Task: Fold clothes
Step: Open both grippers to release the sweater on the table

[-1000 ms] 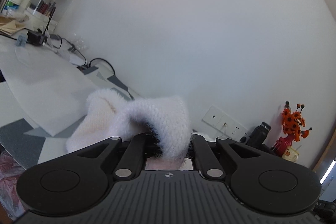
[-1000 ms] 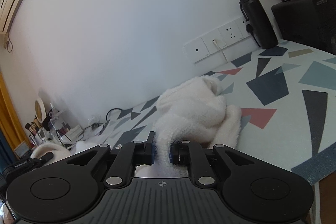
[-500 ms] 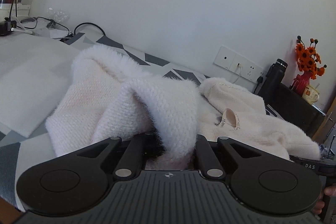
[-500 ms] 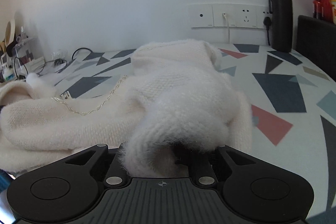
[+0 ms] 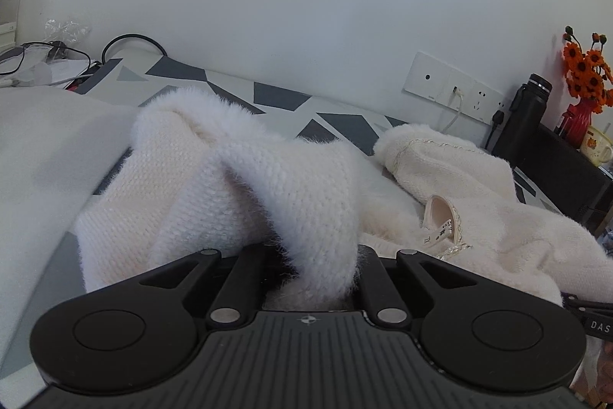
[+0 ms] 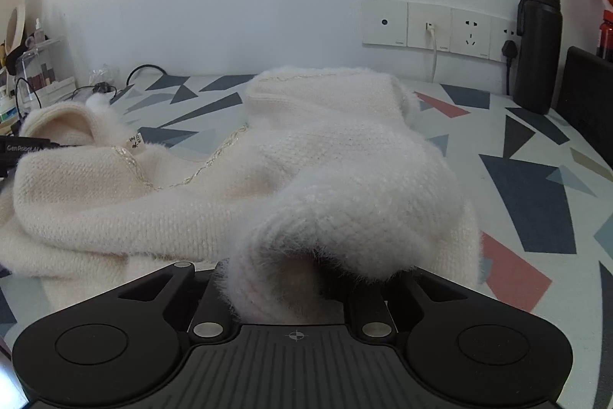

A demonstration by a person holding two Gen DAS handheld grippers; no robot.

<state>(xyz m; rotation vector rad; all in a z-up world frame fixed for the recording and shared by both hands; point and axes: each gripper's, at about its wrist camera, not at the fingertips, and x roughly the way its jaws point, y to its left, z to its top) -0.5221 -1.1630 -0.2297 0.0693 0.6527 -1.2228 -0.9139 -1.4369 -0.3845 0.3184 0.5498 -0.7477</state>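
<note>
With each claw, left claw [image 5: 318, 278] and right claw [image 6: 283, 294], pinching a fuzzy edge of the cream sweater [image 6: 237, 179] bunched on the patterned tabletop [image 6: 536, 179], slippery knit could slide free, spoiling the fold.

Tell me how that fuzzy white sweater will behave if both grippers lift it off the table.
The sweater will probably sag and fold: it drapes limply over the right gripper and left gripper. Its fluffy knit looks light and unlikely to slip. The thin neckline chain may swing or snag.

Two wrist views, low, close, facing wall, sharing sweater [image 5: 291, 186]
</note>
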